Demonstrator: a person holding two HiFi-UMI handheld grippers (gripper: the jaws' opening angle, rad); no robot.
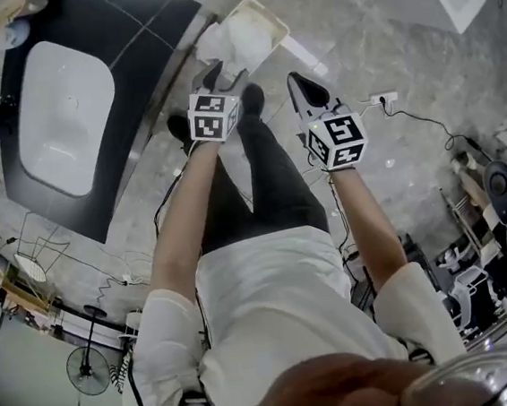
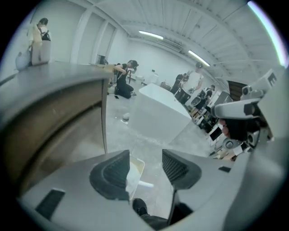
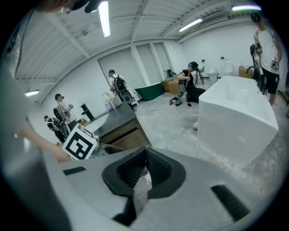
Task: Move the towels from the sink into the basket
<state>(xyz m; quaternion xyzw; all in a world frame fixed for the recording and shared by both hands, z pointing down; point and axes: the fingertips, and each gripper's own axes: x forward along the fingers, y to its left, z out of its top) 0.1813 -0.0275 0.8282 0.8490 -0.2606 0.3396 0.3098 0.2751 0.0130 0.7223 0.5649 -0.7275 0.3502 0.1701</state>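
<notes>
Some white towels [image 1: 234,39] lie heaped in the basket [image 1: 273,22].

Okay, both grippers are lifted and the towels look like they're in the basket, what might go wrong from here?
1. The towels are heaped loosely in the basket, and one appears to hang over its left rim. A bump might send it onto the floor.
2. A cable trails across the floor to the right of the person's shoes. Stepping that way could snag it.
</notes>
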